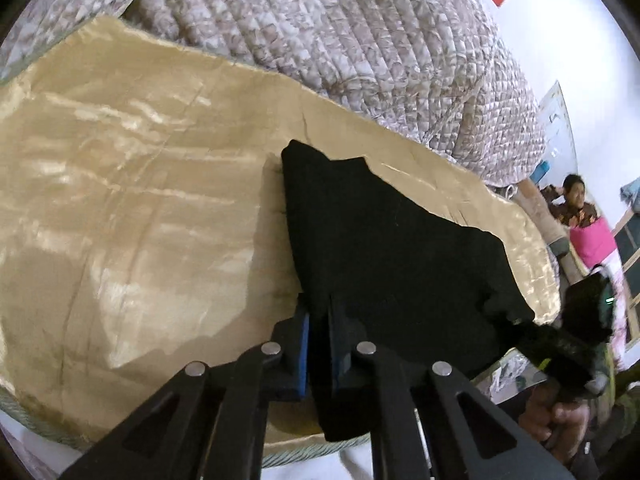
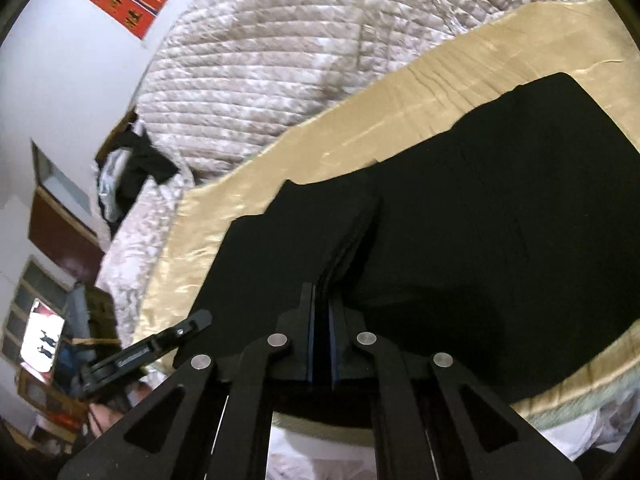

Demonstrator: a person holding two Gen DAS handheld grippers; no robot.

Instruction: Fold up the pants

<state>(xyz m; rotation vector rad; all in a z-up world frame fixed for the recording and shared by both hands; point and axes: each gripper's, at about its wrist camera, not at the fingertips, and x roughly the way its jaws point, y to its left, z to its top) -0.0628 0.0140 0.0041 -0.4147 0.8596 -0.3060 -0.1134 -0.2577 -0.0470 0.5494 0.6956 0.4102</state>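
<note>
- black soft fabric pants [image 1: 384,240] lie on the shiny gold satin cover [image 1: 120,184], along its near edge
- left gripper [image 1: 320,320] is pinched on the pants' near hem; right gripper [image 2: 322,300] is clamped on a raised fold of them
- grasp step looks done; next, lift both edges together and carry them across, keeping the cloth taut

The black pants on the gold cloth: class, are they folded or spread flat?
Folded, at least partly. In the right wrist view the pants show stacked layer edges at a fold, lying on the gold cloth.
</note>
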